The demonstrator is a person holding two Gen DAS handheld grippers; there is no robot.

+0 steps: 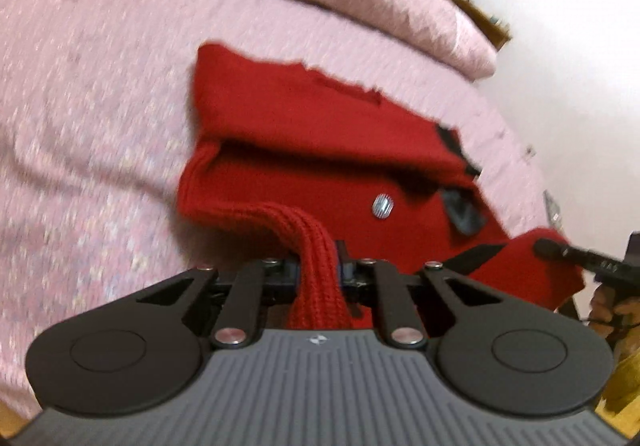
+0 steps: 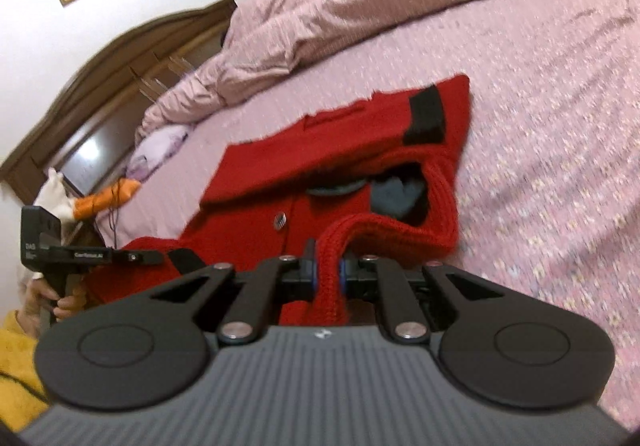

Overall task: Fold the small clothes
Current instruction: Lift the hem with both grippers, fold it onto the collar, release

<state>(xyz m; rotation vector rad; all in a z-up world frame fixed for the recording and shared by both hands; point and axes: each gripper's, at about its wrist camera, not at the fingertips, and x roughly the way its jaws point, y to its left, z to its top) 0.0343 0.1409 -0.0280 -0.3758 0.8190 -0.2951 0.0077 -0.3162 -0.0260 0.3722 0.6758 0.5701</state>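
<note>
Pinching the red cardigan's (image 1: 320,150) ribbed hem, left gripper (image 1: 319,266) and right gripper (image 2: 328,274) stand clamped.

L tool (image 1: 319,260) clamped on red cardigan (image 1: 304,150) ribbed hem, pink bedspread (image 1: 100,86) beneath

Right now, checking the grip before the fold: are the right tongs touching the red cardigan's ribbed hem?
Touching. The right wrist view shows the right tongs shut on the red cardigan's ribbed hem.

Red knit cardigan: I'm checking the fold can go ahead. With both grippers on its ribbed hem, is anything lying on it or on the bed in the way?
Nothing visible. The left gripper and right gripper each pinch the red cardigan; the pink bedspread around it is bare.
</note>
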